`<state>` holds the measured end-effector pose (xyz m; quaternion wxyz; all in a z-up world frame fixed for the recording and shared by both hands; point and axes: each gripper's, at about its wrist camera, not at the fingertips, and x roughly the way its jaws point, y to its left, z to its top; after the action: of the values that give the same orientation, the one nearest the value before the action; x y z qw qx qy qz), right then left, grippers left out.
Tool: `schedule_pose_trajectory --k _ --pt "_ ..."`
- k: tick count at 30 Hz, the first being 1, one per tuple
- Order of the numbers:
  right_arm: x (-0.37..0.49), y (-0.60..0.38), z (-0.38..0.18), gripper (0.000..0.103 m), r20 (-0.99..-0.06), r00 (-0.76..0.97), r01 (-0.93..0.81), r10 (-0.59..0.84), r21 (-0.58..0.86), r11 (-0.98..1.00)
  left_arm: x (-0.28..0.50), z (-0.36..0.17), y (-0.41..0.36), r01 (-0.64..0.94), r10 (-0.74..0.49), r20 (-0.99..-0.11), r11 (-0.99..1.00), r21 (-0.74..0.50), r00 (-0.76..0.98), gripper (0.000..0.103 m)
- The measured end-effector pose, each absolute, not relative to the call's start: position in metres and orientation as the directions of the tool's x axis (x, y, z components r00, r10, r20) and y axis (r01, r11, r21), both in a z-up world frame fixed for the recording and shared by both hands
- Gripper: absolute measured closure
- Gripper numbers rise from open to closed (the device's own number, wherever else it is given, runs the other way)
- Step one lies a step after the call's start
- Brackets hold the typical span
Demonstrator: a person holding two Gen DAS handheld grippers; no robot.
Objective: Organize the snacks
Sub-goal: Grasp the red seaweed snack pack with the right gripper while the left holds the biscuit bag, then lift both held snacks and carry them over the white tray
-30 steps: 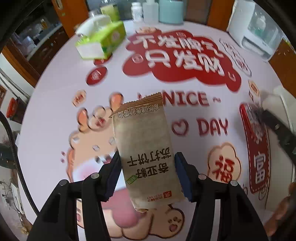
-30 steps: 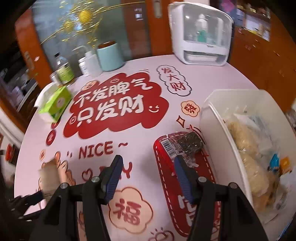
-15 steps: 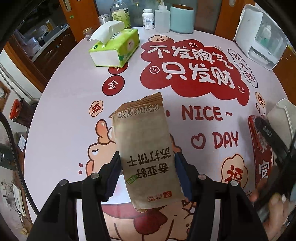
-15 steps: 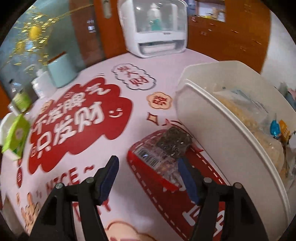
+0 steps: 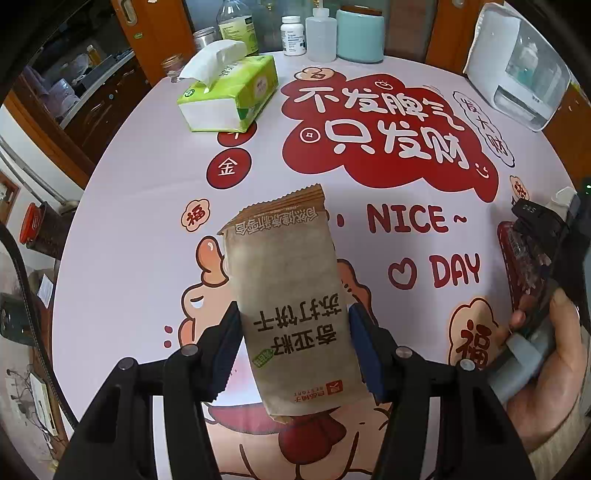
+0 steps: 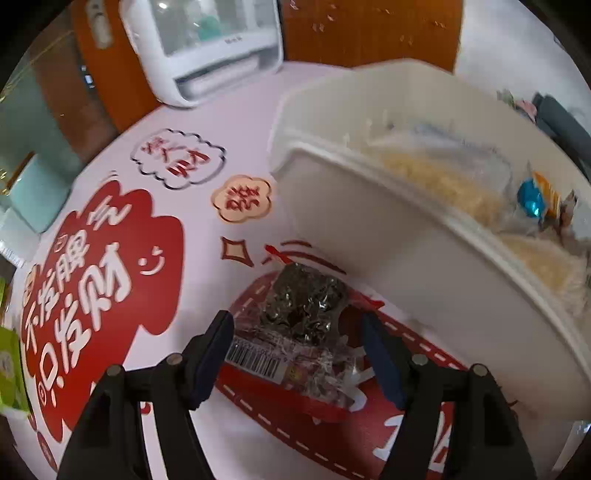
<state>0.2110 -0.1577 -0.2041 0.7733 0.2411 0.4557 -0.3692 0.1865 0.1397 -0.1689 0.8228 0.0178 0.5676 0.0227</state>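
A brown paper-look cracker packet (image 5: 291, 306) stands nearly upright between the blue pads of the left gripper (image 5: 293, 350), whose fingers are clamped on its lower half so that it hangs above the surface (image 5: 129, 236) with its crimped top edge pointing away from the camera. The second snack, a clear-wrapped seaweed pack (image 6: 295, 325) with a barcode label on its near end, lies flat on the red patch of the printed cloth, just beside the outer wall of the white bin (image 6: 388, 266). The right gripper (image 6: 297, 354) points down at this pack with its fingers apart on either side of it; they are opening wider and neither pad presses on the wrapper. Inside the bin are pale bagged snacks and a small blue-and-orange wrapped sweet (image 6: 535, 201). In the left wrist view a hand (image 5: 546, 376) shows at the right edge, gripping the grey handle of the right tool. Farther off on the pink cloth with its red cartoon lettering sit a green tissue box (image 5: 229, 96) with a tissue sticking up, a mint-coloured canister (image 5: 360, 35), a white squeeze bottle (image 5: 321, 35), a small white pill bottle (image 5: 293, 35), and a white appliance (image 5: 517, 70) with a clear window at the far right corner.
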Motion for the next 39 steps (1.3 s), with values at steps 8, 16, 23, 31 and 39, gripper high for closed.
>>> schedule_pose_trajectory --k 8,16,23,31,39 --pt "0.220 -0.153 -0.205 0.029 -0.864 0.288 0.781 -0.412 -0.037 0.623 0.190 -0.168 0.132 0.008 0.054 -0.933 0.998 0.061 0.356 0.047" --pt "0.214 -0.154 -0.200 0.070 -0.849 0.360 0.711 -0.386 -0.018 0.703 0.191 -0.163 0.123 0.013 0.053 -0.930 0.998 0.062 0.363 0.047" --pt "0.199 -0.148 -0.191 0.091 -0.860 0.429 0.583 -0.276 0.031 0.812 0.189 -0.152 0.106 0.017 0.049 -0.922 0.998 0.061 0.383 0.047" --pt "0.156 -0.141 -0.142 0.098 -0.827 0.554 0.376 -0.099 0.142 0.916 0.186 -0.126 0.077 0.032 0.033 -0.902 0.998 0.052 0.430 0.047" --pt "0.096 -0.153 -0.061 0.098 -0.690 0.724 0.188 -0.008 0.186 0.965 0.182 -0.091 0.031 0.072 -0.033 -0.883 0.997 0.001 0.469 0.047"
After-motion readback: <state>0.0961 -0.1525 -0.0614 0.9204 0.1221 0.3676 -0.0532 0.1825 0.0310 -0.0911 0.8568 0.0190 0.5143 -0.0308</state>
